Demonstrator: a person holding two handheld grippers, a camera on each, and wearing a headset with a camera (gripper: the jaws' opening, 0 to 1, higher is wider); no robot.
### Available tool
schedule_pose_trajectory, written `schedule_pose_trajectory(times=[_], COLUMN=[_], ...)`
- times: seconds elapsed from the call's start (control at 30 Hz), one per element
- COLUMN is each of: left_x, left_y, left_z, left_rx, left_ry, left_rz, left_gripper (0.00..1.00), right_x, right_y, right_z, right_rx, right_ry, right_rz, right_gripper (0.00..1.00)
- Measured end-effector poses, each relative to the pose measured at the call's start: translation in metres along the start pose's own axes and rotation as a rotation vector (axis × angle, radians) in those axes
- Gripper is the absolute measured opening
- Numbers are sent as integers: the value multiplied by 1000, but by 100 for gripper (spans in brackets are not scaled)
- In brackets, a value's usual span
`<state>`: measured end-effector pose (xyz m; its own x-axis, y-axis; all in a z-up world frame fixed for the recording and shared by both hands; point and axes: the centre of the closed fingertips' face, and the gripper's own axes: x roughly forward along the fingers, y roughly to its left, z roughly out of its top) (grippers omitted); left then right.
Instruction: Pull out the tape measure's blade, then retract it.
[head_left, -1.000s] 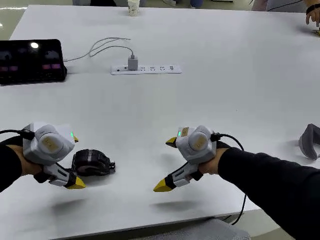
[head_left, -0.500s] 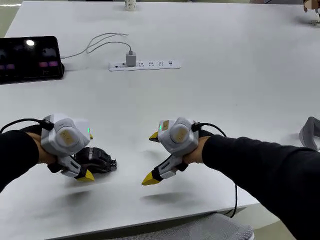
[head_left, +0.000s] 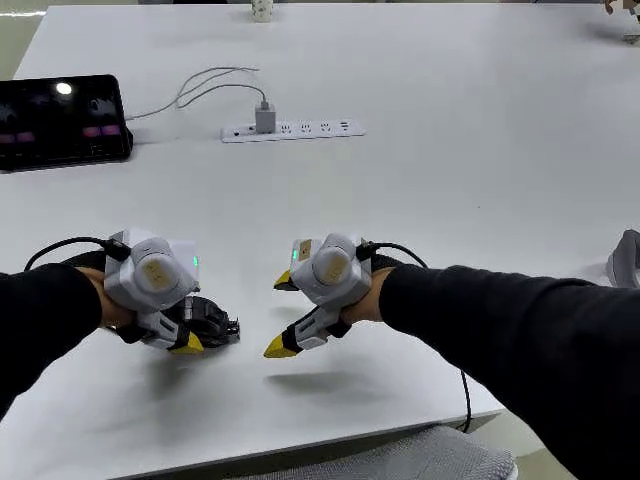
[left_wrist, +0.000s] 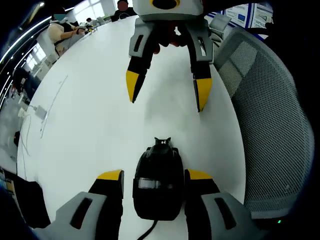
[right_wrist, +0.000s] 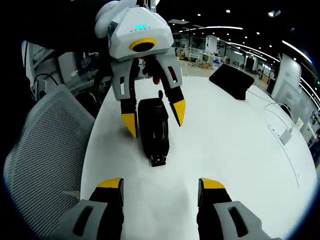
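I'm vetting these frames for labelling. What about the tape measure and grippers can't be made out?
- Left gripper view: whether the left gripper truly clamps the tape measure; its jaws sit too close to tell.
- Head view: tape measure mostly hidden behind that gripper.
- Both gripper views: blade hook too small for detail.

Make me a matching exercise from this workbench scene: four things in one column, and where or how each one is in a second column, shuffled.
Things:
1. tape measure
2. power strip
3. tablet
4. right gripper

Places or states:
A. at the far left edge of the table
B. jaws open, nothing between them
C. between the jaws of the left gripper
D. far middle of the table, with a charger plugged in

Pairs: 1-C, 2-D, 3-A, 4-B
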<state>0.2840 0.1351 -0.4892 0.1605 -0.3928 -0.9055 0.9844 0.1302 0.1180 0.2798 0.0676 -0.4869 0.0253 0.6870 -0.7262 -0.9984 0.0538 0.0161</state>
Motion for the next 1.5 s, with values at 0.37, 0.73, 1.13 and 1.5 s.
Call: schedule_pose_trajectory(times=[0.37,0.73,1.13,1.5], left_x=[-2,0,0,1], left_y=[-2,-2,-4,-4], left_z=[1,-2,-1,-1], left_rx=[-17,-25,-30,-34], left_ry=[-16,-26,-26,-34], left_rz=[-27,-16,-16,-23], left_gripper=[33,32,32,32], right_x=[13,34,51,59], right_y=[-2,0,5,3], right_z=[7,10,14,13], right_rx=[-7,-62,-111,-145], right_ry=[-3,17,31,50], right_rz=[7,18,45,57], right_gripper=[50,35,18,15])
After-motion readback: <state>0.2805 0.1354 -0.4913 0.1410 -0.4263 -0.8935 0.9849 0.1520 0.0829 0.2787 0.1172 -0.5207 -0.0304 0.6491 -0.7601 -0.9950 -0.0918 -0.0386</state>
